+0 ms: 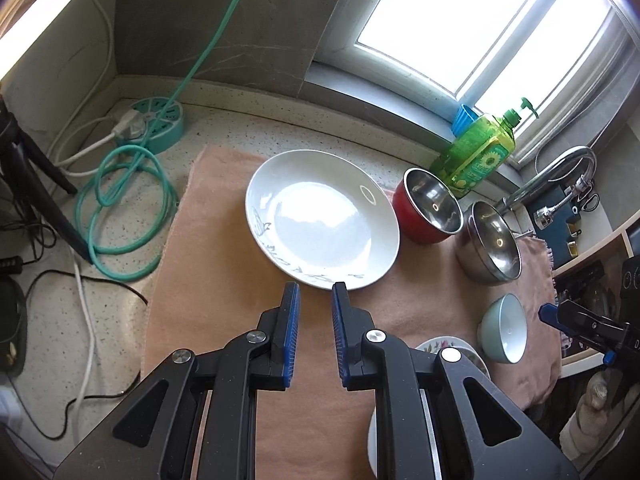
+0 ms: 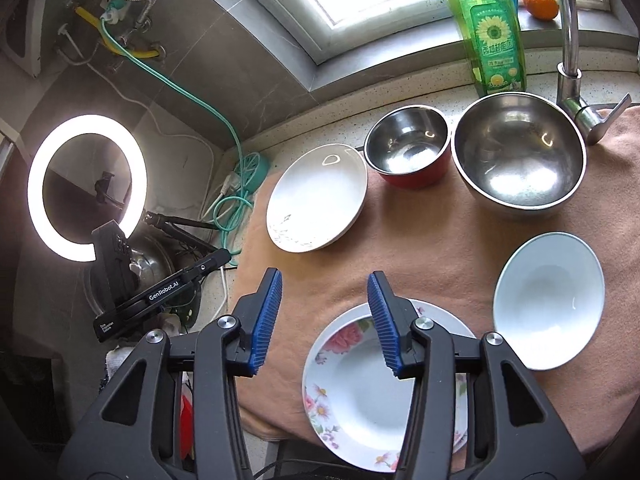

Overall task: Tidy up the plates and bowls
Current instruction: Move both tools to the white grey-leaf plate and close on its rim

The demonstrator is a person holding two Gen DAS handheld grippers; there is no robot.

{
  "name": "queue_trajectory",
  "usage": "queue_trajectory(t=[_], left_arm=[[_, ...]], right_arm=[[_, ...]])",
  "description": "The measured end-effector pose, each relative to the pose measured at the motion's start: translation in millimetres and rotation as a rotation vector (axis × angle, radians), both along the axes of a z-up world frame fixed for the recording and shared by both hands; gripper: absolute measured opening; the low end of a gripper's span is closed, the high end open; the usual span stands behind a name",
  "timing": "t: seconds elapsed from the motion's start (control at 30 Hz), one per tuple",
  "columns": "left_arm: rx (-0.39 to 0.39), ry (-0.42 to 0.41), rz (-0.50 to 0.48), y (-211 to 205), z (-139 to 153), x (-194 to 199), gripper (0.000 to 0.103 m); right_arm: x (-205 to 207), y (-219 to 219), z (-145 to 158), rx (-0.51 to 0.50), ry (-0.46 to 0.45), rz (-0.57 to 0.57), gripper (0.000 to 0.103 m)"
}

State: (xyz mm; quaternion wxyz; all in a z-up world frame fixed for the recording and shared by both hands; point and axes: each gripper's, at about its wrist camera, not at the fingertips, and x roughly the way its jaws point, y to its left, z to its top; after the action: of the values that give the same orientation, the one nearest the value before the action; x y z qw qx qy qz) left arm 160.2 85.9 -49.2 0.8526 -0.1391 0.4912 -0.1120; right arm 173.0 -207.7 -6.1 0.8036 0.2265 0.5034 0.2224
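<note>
A white plate with a grey leaf print (image 1: 320,220) (image 2: 316,200) lies on the peach cloth (image 1: 224,280). Just short of its near rim hovers my left gripper (image 1: 316,290), its jaws closed to a narrow slit with nothing in it. To the right stand a red bowl with a steel inside (image 1: 430,208) (image 2: 408,144), a large steel bowl (image 1: 494,244) (image 2: 520,152) and a pale blue bowl (image 1: 504,328) (image 2: 548,300). My right gripper (image 2: 325,278) hangs open and empty above the far rim of a flowered plate (image 2: 360,400).
A green soap bottle (image 1: 480,148) (image 2: 494,32) and a faucet (image 2: 568,40) stand behind the bowls by the window. A teal power hub (image 1: 156,120) with coiled cable sits at the back left. A ring light (image 2: 86,188) glows left of the counter.
</note>
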Motion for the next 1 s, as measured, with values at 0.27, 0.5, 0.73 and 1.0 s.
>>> queue_trajectory(t=[0.27, 0.5, 0.73, 1.0], left_arm=[[0.017, 0.003, -0.028, 15, -12, 52, 0.015], [0.006, 0.041, -0.046, 20, -33, 93, 0.015], [0.026, 0.069, -0.063, 21, -50, 124, 0.015], [0.028, 0.101, -0.085, 24, -67, 149, 0.015]], right_arm=[[28, 31, -25, -0.024, 0.062, -0.045, 0.039], [56, 36, -51, -0.018, 0.137, -0.097, 0.035], [76, 42, -71, -0.034, 0.180, -0.125, 0.032], [99, 56, -92, -0.058, 0.219, -0.126, 0.025]])
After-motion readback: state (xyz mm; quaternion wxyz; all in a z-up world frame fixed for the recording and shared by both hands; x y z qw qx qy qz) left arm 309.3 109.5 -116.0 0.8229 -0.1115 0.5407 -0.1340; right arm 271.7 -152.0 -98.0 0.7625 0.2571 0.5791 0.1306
